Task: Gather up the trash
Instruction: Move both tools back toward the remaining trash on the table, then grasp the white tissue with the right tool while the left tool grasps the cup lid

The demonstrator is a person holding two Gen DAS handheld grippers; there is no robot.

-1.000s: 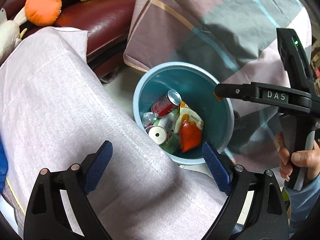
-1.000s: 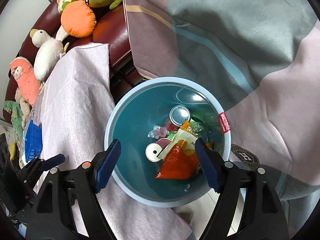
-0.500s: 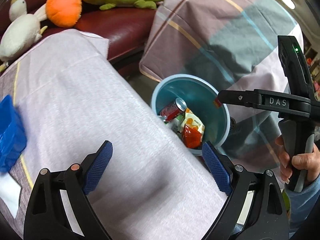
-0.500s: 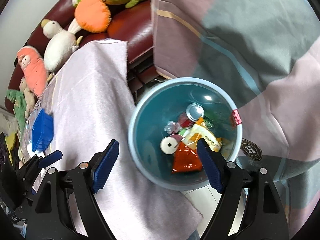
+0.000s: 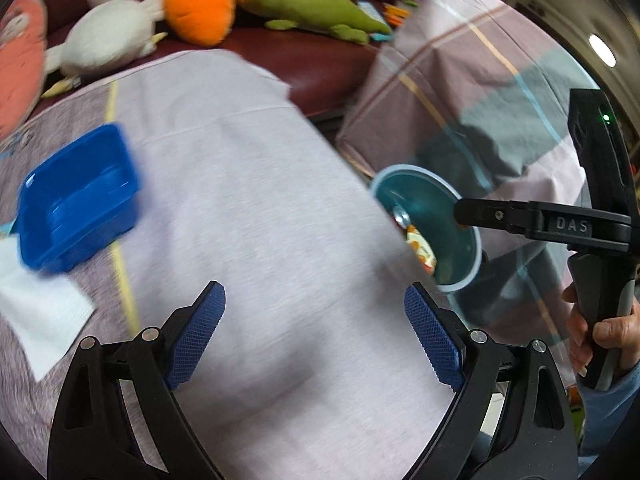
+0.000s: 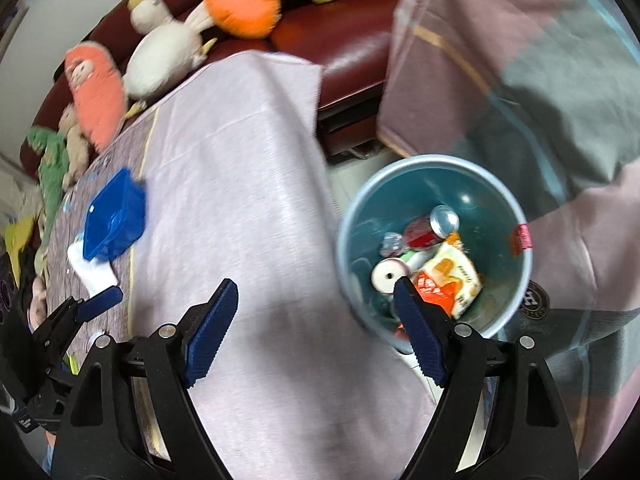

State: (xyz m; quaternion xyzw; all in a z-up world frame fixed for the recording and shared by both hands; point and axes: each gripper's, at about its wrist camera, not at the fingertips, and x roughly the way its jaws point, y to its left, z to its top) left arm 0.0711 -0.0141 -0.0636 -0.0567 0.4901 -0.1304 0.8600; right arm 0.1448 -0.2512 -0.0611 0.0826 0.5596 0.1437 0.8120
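A light blue trash bin (image 6: 480,184) stands on the floor beside the cloth-covered table (image 6: 248,160). In it lie a red can (image 6: 422,234), an orange snack packet (image 6: 454,276) and a white roll (image 6: 386,276). On the table's left part sit a blue plastic tub (image 5: 76,200) and a white paper sheet (image 5: 36,316). My left gripper (image 5: 314,308) hovers open over bare cloth, nothing between its blue pads. My right gripper (image 6: 316,292) is open too, above the table edge next to the bin, and shows at the right of the left wrist view (image 5: 560,224), held by a hand.
A maroon sofa (image 5: 320,60) runs behind the table with several plush toys: an orange one (image 5: 200,4), a green one (image 5: 304,4), a white bird (image 5: 108,44). A plaid blanket (image 6: 520,60) hangs behind the bin. The blue tub (image 6: 114,216) and paper (image 6: 94,272) lie at the left.
Both views have swung away from the bin toward the table. The bin slid right and shrank; the blue tub and white paper came into view. Both grippers stayed open.
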